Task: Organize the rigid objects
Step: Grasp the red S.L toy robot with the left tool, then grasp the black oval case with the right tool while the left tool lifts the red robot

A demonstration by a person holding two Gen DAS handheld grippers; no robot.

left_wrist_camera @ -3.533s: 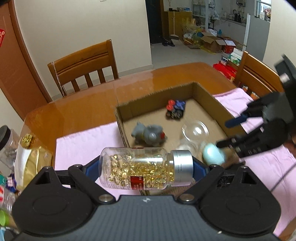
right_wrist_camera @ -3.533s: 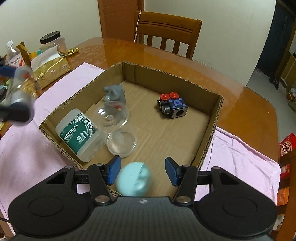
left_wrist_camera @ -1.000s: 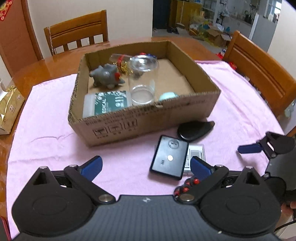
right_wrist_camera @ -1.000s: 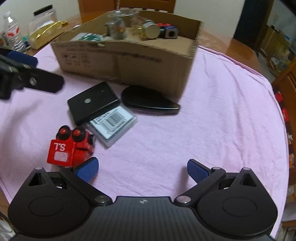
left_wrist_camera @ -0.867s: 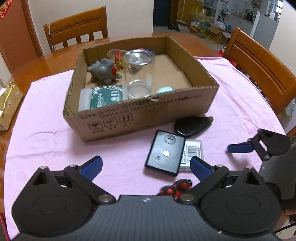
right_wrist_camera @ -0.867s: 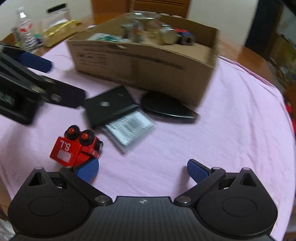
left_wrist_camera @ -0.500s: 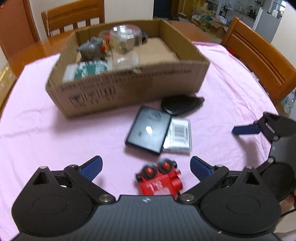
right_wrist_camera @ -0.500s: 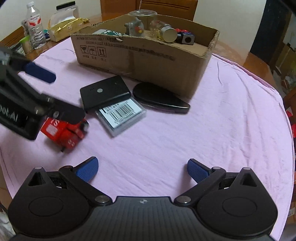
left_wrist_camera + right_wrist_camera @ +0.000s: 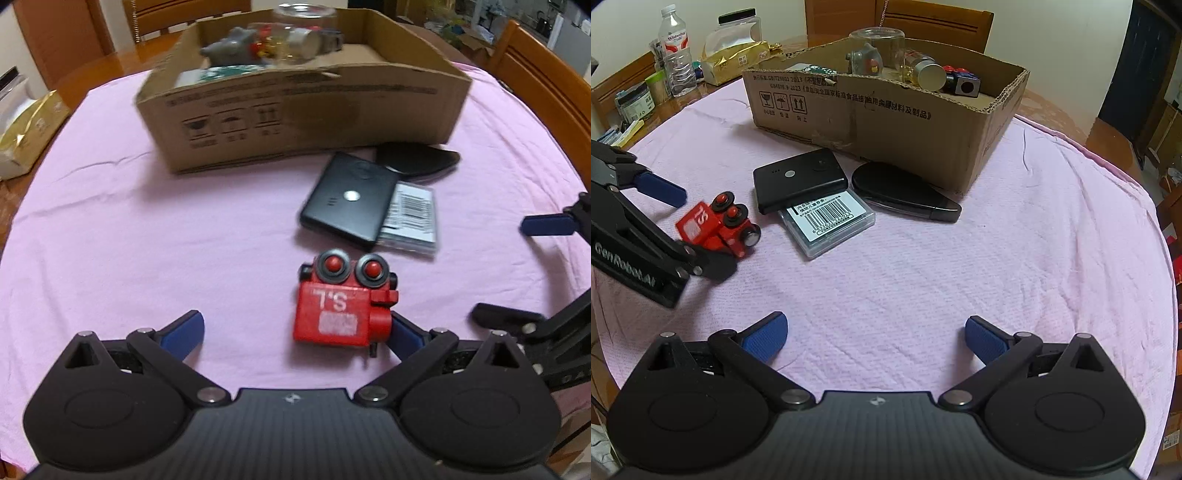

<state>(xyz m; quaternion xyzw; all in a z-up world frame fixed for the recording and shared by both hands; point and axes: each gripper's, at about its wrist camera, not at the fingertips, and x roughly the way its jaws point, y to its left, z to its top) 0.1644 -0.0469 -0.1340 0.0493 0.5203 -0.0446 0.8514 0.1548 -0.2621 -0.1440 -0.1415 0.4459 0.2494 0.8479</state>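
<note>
A red toy train [image 9: 343, 302] marked "T'S" lies on the pink cloth between the fingers of my open left gripper [image 9: 293, 330], close against the right-hand finger. Beyond it lie a black power bank [image 9: 349, 199], a clear barcode case [image 9: 410, 218] and a black teardrop-shaped object [image 9: 417, 160], all in front of the cardboard box [image 9: 303, 107]. The box holds a glass, a grey toy, a pill bottle and other items. My right gripper [image 9: 874, 338] hangs open over bare cloth, well short of the barcode case [image 9: 827, 218]. From that side the left gripper [image 9: 690, 229] straddles the train [image 9: 716, 221].
A water bottle [image 9: 677, 55], jars and a gold packet [image 9: 735, 61] crowd the table's far left. Wooden chairs stand behind the box [image 9: 934, 18] and at the right [image 9: 535, 74]. The cloth ends at the round table's edge near both grippers.
The left gripper let go of the pill bottle into the box, then came low over the cloth until the red train lies between its open fingers. The right gripper drew back and stays open.
</note>
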